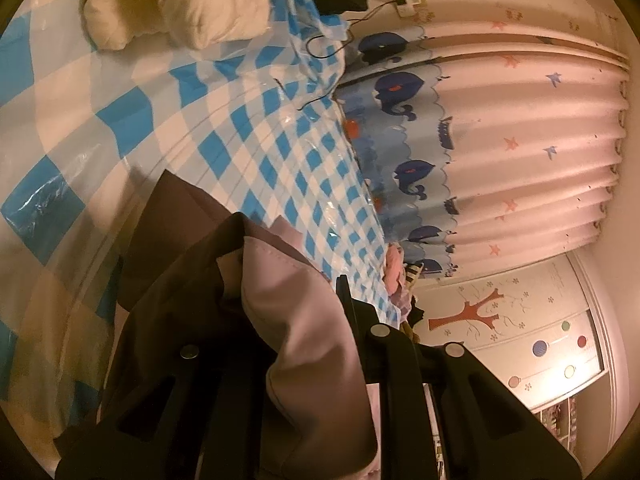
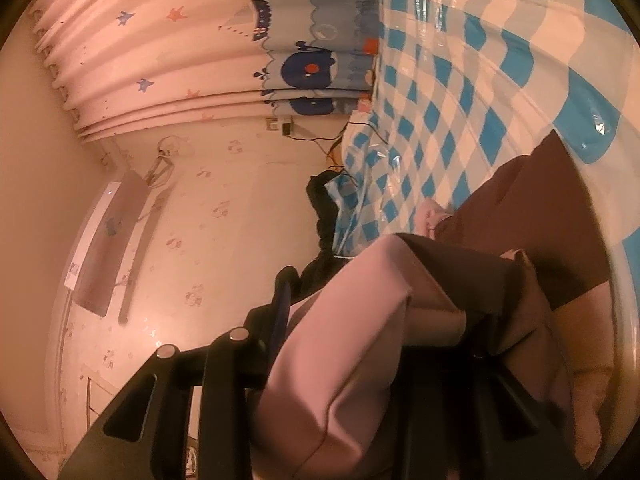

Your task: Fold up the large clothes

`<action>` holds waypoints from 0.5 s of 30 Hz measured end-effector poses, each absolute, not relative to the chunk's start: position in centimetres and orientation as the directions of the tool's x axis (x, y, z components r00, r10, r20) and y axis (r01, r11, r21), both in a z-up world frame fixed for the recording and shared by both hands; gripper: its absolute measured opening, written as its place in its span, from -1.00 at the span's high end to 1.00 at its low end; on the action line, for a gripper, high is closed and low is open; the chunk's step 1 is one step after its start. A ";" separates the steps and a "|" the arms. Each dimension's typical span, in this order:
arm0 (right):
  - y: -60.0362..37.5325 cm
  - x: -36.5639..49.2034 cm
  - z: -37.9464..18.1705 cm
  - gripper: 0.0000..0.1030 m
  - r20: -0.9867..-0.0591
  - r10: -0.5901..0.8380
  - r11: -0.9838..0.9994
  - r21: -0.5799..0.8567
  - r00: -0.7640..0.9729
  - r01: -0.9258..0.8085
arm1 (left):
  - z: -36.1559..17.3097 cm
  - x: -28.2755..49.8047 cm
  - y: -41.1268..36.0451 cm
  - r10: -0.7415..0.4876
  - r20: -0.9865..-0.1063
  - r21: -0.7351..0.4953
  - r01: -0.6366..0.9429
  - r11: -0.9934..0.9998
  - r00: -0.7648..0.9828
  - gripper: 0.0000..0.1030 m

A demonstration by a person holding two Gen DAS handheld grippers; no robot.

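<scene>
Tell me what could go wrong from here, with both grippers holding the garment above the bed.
1. The pinkish garment bunches thickly in the left hand-held gripper and the right hand-held gripper; a loose layer could slip out, skewing the fold.
2. The checkered plastic sheet looks glossy, so the laid brown part may slide.
3. A thin black cable lies across the sheet's far end; dragging fabric there could snag it.

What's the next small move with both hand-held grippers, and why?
Probably carry the garment across and lower it onto the checkered sheet. The left hand-held gripper and right hand-held gripper each look shut on pink fabric, and a brown part already lies on the sheet.
</scene>
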State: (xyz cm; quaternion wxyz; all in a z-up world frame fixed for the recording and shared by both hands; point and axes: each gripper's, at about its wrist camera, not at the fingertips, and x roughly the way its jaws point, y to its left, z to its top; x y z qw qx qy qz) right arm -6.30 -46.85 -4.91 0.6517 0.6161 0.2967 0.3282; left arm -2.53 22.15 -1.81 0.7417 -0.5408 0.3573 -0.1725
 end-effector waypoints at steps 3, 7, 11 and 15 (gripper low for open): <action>-46.8 -5.7 -5.7 0.33 0.004 0.793 0.029 0.999 0.609 -0.043 | -2.9 -2.1 22.3 -0.638 -0.356 -0.923 -0.150 0.354 0.683 0.76; -46.8 -5.2 -6.5 0.33 -0.012 0.793 0.031 0.999 0.609 -0.019 | -4.0 -1.5 22.3 -0.635 -0.372 -0.920 -0.175 0.351 0.678 0.75; -46.8 -4.8 -6.2 0.27 -0.002 0.796 0.023 0.999 0.606 -0.027 | -3.7 -1.1 22.2 -0.633 -0.371 -0.919 -0.172 0.354 0.680 0.75; -46.6 -4.0 -6.0 0.18 -0.005 0.797 0.022 1.000 0.604 -0.021 | -3.5 -0.6 22.3 -0.632 -0.367 -0.923 -0.181 0.341 0.682 0.73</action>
